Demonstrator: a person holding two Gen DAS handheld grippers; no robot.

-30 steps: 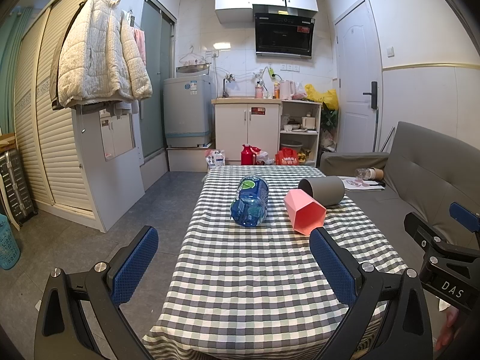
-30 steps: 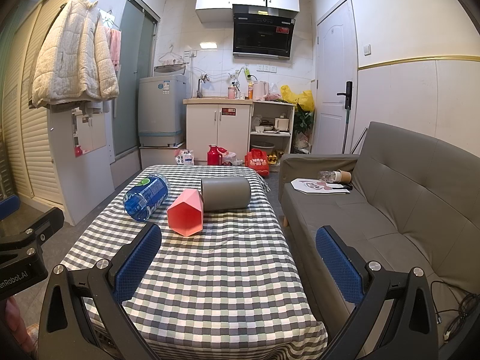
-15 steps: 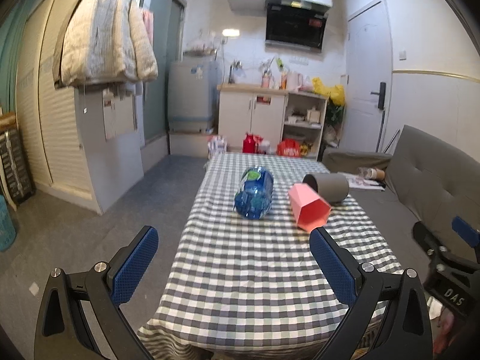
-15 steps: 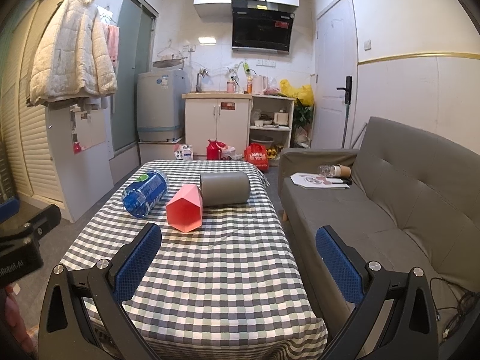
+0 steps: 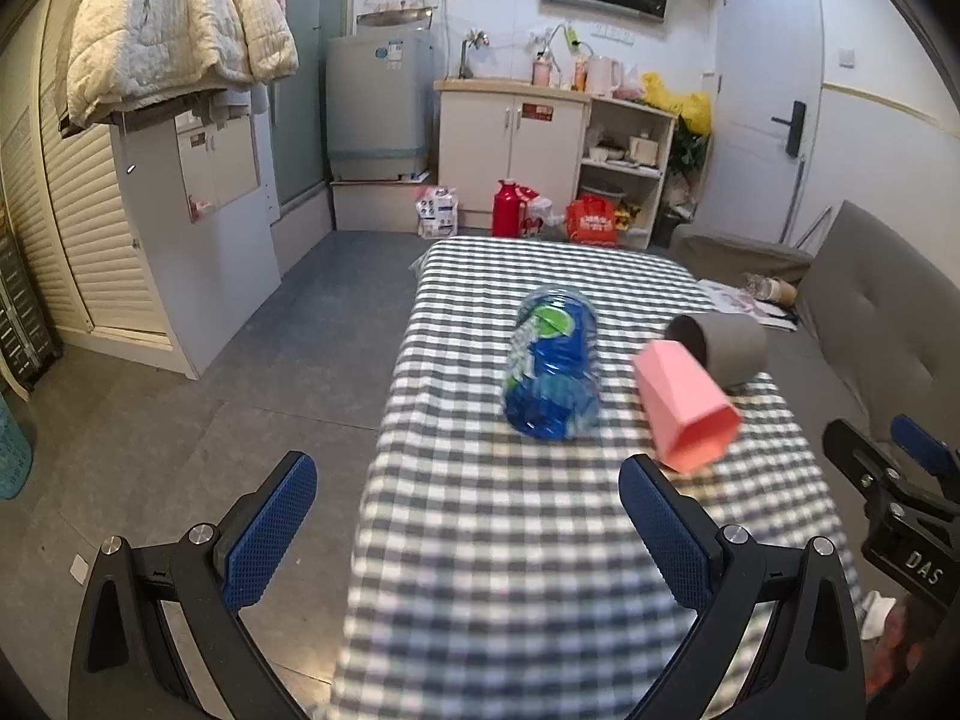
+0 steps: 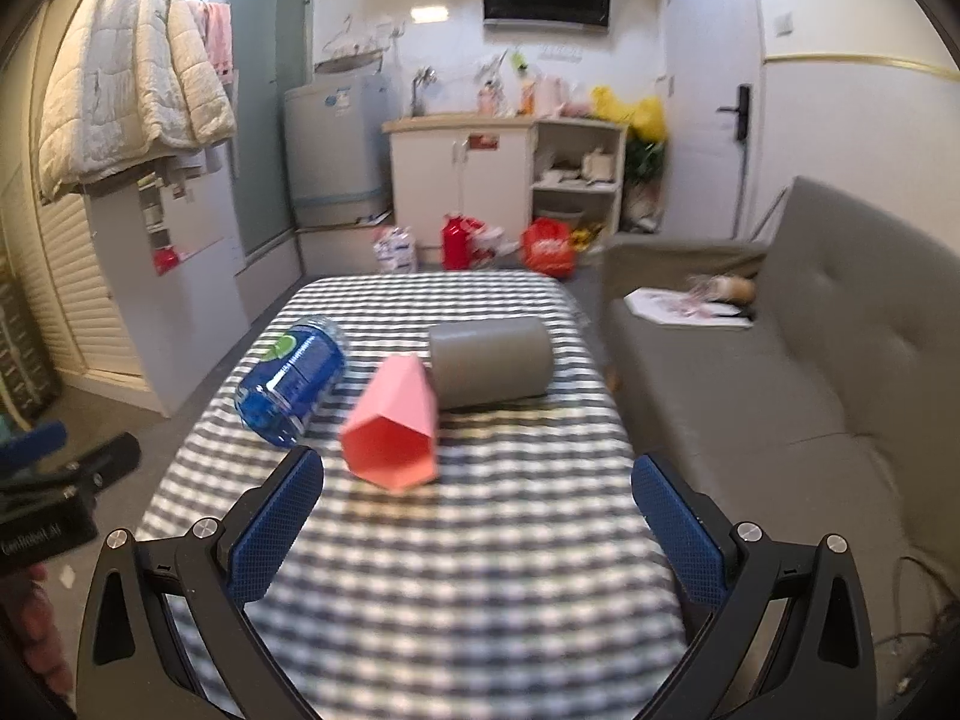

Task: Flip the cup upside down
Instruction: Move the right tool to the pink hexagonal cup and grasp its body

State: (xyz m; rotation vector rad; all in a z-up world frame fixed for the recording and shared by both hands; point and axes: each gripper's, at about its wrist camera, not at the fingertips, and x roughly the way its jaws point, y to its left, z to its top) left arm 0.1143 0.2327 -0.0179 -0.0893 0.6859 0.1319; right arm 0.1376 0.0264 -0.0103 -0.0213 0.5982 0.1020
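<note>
A pink hexagonal cup [image 5: 684, 411] [image 6: 396, 423] lies on its side on the checked table [image 5: 510, 540] [image 6: 456, 540], its open mouth toward me. A grey cylindrical cup [image 5: 717, 345] [image 6: 489, 363] lies on its side just behind it. A blue plastic bottle [image 5: 552, 369] [image 6: 291, 378] lies to their left. My left gripper [image 5: 468, 534] is open and empty, short of the bottle and over the table's near left part. My right gripper [image 6: 477, 531] is open and empty, just short of the pink cup. Each gripper shows at the edge of the other's view.
A grey sofa [image 6: 810, 360] runs along the table's right side with papers on it. A white cabinet with a hanging coat [image 5: 180, 60] stands left. Kitchen counter [image 5: 510, 138], red flask and bags [image 5: 540, 210] are beyond the table's far end.
Both grippers have moved forward toward the table and tilted down; the cups and bottle now look larger and nearer. Both stay open. The objects have not moved.
</note>
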